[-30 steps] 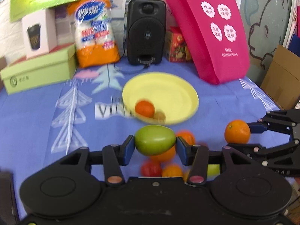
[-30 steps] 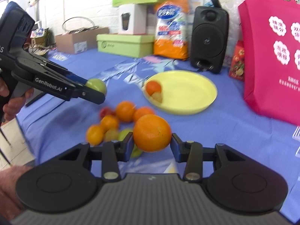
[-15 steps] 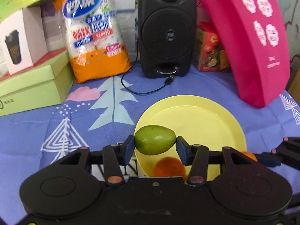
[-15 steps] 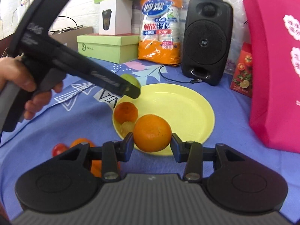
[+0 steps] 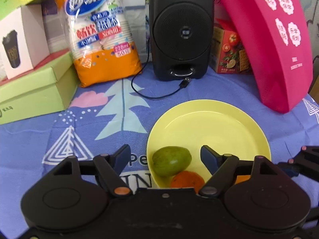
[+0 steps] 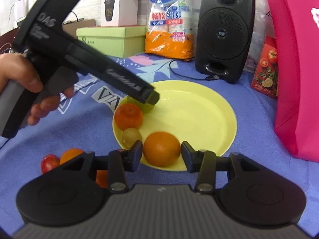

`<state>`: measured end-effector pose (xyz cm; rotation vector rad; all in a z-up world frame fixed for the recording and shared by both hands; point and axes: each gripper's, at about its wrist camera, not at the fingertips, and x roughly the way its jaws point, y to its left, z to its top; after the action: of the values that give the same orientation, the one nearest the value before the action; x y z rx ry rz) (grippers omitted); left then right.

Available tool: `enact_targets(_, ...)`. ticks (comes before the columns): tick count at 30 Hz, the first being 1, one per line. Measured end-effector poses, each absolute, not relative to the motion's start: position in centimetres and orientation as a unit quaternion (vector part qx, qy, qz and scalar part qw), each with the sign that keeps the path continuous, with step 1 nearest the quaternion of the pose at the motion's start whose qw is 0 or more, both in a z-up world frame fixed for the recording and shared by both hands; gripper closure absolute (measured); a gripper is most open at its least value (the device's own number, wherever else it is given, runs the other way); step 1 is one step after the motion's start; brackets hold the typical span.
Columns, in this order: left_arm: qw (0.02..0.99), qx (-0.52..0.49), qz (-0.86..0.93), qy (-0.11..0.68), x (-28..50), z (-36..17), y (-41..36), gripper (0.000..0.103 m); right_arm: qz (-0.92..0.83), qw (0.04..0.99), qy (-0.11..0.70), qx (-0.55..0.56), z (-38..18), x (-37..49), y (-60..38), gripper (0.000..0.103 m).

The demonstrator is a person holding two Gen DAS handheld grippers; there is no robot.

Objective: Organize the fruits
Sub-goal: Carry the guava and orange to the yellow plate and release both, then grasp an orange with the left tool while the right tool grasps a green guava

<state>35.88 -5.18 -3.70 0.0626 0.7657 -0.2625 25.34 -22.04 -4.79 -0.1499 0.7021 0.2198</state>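
Green fruit (image 5: pixel 171 161) lies on the yellow plate (image 5: pixel 239 123) between your left gripper (image 5: pixel 165 157)'s fingers, whose jaws have just been opening and stand clear of it. Your left hand (image 6: pixel 24 83) angles that gripper down over the plate's near-left rim. Your right gripper (image 6: pixel 161 153) tilts down too, its pads apparently pinching the orange (image 6: pixel 161 149) above the plate's near edge.

Bright, even indoor light, strong fisheye warp.
Your right view shows motion blur on the left tool (image 6: pixel 153 97); glare on the yellow plate (image 5: pixel 235 119); corners vignette black, soft shadows underneath.
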Motion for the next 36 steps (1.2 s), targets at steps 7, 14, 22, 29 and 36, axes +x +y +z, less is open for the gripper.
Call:
enact_targets(7,0.927,0.013,-0.135,0.349,30.9,-1.9,-3.3,0.025,0.107,0.937,0.326,-0.062,-3.4,23.1,-22.3,0.053)
enact_targets(14,0.93,-0.003,-0.133,0.344,25.6,-1.5,-1.8,0.025,0.108,0.94,0.32,-0.052,-3.0,19.9,-22.2,0.053)
enact_targets(22,0.936,0.002,-0.123,0.33,18.7,-1.2,-1.2,0.025,0.11,0.942,0.314,-0.045,-2.2,16.2,-22.1,0.049)
enact_targets(29,0.928,0.02,-0.145,0.343,12.5,-2.8,-1.8,0.025,0.131,0.936,0.325,-0.045,-2.9,12.2,-21.5,0.048)
enact_targets(36,0.914,0.017,-0.154,0.374,11.0,-5.8,-3.2,0.025,0.148,0.924,0.35,-0.045,-4.9,10.8,-20.5,0.048)
